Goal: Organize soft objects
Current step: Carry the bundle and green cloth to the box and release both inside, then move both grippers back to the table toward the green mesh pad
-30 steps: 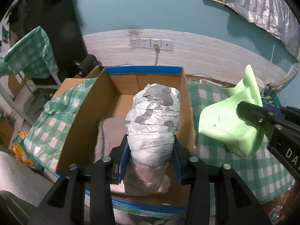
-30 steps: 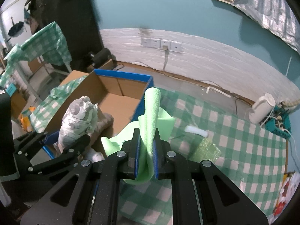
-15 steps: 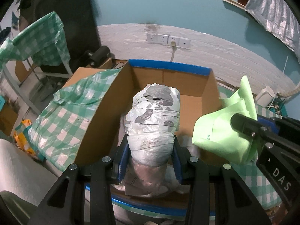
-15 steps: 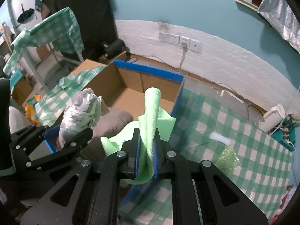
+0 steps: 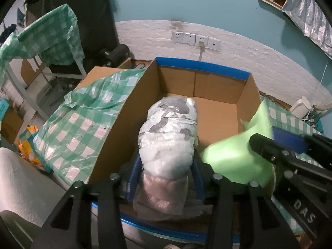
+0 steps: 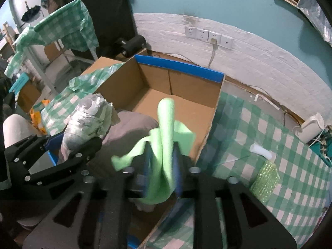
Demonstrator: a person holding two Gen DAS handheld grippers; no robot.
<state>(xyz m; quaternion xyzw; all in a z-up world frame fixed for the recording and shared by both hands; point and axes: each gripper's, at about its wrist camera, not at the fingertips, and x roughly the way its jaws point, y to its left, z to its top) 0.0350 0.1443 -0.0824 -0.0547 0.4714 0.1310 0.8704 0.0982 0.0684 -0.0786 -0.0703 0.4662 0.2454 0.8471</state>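
While both grippers hang over the box (image 5: pixel 226 112), their jaws have just been opening: left (image 5: pixel 166 166) around the bundle (image 5: pixel 168 137), right (image 6: pixel 160 164) around the green cloth (image 6: pixel 166 128).

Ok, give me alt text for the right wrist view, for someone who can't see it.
The right gripper, its jaws just opening, has a light green cloth between them above an open cardboard box. To its left, the left gripper carries a grey-patterned white bundle over a grey item in the box.
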